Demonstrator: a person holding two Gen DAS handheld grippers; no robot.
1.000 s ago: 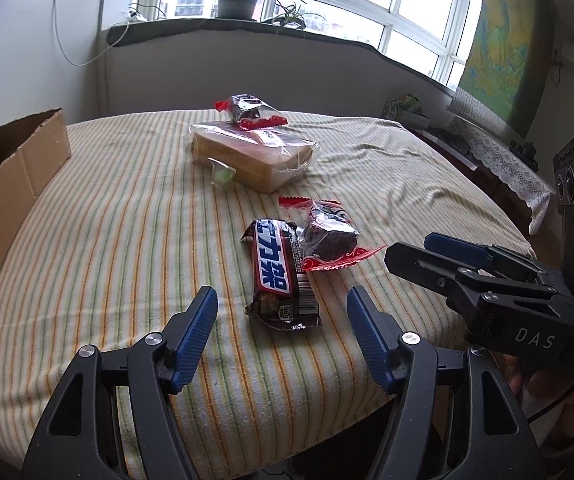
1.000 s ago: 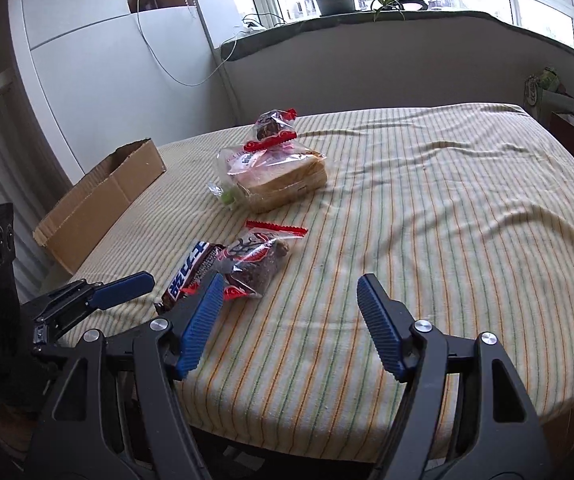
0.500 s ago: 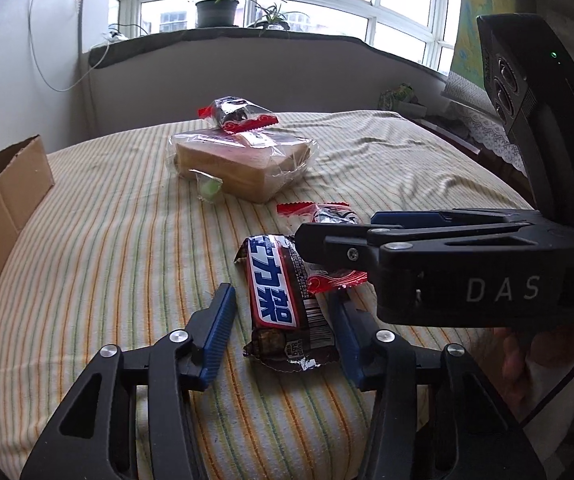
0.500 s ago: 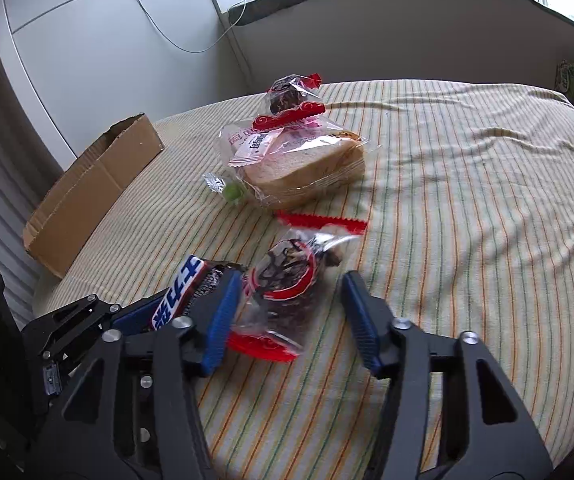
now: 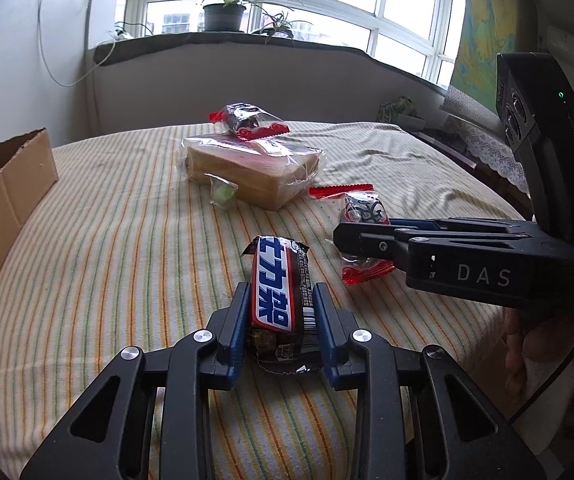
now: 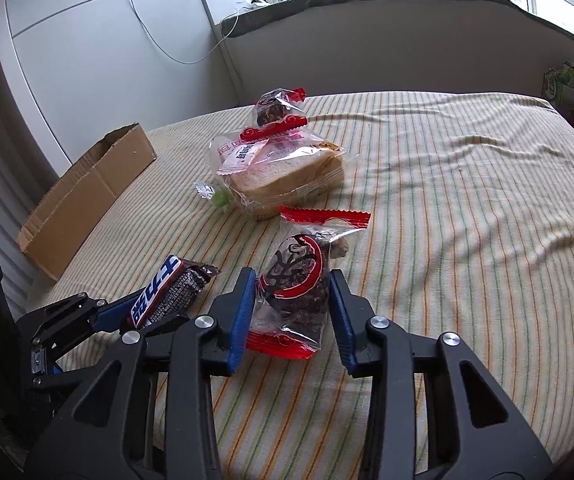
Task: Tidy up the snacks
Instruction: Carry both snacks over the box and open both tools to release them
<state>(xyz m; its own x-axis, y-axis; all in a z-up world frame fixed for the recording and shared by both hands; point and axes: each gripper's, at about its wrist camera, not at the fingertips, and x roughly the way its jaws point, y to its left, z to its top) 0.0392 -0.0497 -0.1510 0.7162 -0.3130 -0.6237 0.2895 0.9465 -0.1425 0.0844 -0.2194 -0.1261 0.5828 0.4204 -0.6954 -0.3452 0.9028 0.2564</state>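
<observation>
The left gripper (image 5: 281,312) is clamping a Snickers bar (image 5: 281,292) just above the striped desk (image 5: 127,240). Beside it, the right gripper (image 6: 292,300) is squeezing a red-edged clear snack packet (image 6: 299,280), with the bagged bread (image 6: 283,176) lying farther back.

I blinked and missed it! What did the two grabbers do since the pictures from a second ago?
Both moved forward and closed. The left gripper now squeezes the chocolate bar, and the right gripper squeezes the red-edged snack bag. A second ago both were open, with nothing held. The bread bag, the snack on top and the cardboard box stayed put.
</observation>
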